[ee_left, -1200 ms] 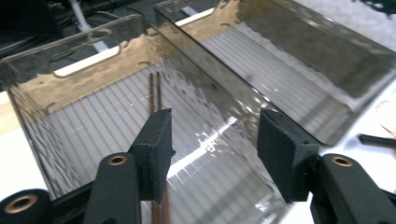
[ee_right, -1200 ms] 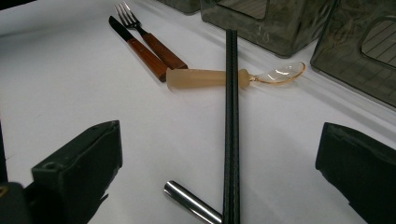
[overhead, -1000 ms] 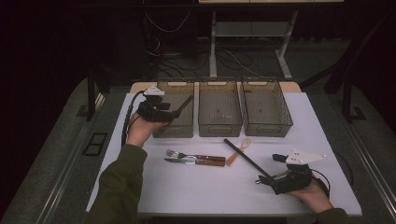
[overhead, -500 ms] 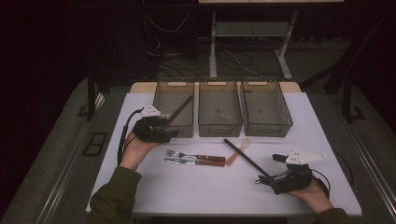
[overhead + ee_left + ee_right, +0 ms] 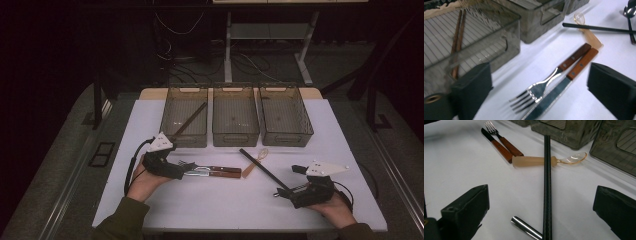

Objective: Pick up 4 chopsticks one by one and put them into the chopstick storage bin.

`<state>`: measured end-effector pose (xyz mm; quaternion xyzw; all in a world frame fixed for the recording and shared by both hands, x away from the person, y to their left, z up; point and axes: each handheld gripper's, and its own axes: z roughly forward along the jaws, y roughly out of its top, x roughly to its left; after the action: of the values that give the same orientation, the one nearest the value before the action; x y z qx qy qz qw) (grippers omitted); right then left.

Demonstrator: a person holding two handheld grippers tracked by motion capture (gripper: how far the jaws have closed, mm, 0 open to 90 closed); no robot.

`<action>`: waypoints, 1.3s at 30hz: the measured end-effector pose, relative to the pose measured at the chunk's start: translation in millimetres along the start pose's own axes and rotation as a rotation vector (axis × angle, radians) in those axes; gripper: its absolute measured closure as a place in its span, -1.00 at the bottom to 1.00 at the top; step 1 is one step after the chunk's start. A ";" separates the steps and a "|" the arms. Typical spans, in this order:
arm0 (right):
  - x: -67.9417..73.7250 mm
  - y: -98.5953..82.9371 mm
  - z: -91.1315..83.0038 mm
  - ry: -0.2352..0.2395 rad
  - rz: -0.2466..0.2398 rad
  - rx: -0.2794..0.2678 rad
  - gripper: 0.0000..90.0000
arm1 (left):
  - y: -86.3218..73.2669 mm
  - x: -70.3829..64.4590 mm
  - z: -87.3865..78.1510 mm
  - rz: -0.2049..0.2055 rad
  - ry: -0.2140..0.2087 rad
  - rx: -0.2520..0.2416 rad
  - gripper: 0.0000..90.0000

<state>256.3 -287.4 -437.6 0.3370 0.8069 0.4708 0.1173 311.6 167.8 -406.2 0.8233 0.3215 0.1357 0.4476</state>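
Left gripper (image 5: 186, 171): its blocky black fingers (image 5: 471, 87) are standing wide apart, released, gripping nothing.
Fork (image 5: 554, 77): steel, four-tined, with a riveted brown wooden handle, it is lying flat on the tabletop (image 5: 225, 205) between the left fingers, tines pointing toward the camera.
Knife (image 5: 564, 86): its flat steel blade and matching wooden handle are lying just beside the fork, on the side of the right-hand finger (the two are nearly parallel).
Left basket (image 5: 184, 119): smoky translucent plastic with a ribbed floor, it is sitting beyond the left-hand finger, holding brown wooden chopsticks (image 5: 456, 42) that are leaning on its rim.
Right gripper (image 5: 276, 193): its fingers (image 5: 469, 207) are also spread open, holding nothing.
Black chopstick (image 5: 547, 187): long, straight and matte, it is running up the gap between the right fingers.
Spoon (image 5: 544, 160): with a thick, pale, translucent handle and a clear bowl, it is lying crosswise under the black chopstick, beyond the fingertips.
Metal rod (image 5: 525, 228): a shiny round end is showing low between the right fingers, beside the black chopstick.
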 end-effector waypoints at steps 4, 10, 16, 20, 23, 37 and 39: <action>-0.3 0.0 0.0 -0.002 0.001 -0.002 -0.98 | -11.1 -6.6 -2.0 -0.009 -0.026 -0.007 -1.00; 0.3 0.0 -0.8 -0.001 0.001 -0.003 -0.98 | -26.1 -15.1 -7.2 -0.019 -0.022 -0.017 -1.00; -0.2 0.2 -2.1 -0.004 0.010 -0.004 -0.98 | -34.9 -26.5 -9.3 0.000 -0.057 -0.034 -1.00; -0.3 1.5 -4.3 -0.009 0.011 0.000 -0.98 | -38.1 -33.4 -6.9 0.022 -0.075 -0.041 -1.00; -0.3 4.1 -7.4 -0.031 0.014 0.008 -0.98 | -39.5 -33.1 -5.5 0.035 -0.081 -0.029 -1.00; -8.9 18.3 -9.6 -0.057 0.057 0.071 -0.87 | -43.0 -31.4 -3.0 0.037 -0.105 0.002 -1.00; -10.8 19.9 -7.2 -0.052 0.064 0.080 -0.83 | -43.0 -31.5 -2.6 0.033 -0.108 0.003 -1.00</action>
<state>269.3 -292.8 -418.5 0.3792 0.8106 0.4327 0.1093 268.9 165.9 -438.1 0.8354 0.2834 0.0981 0.4605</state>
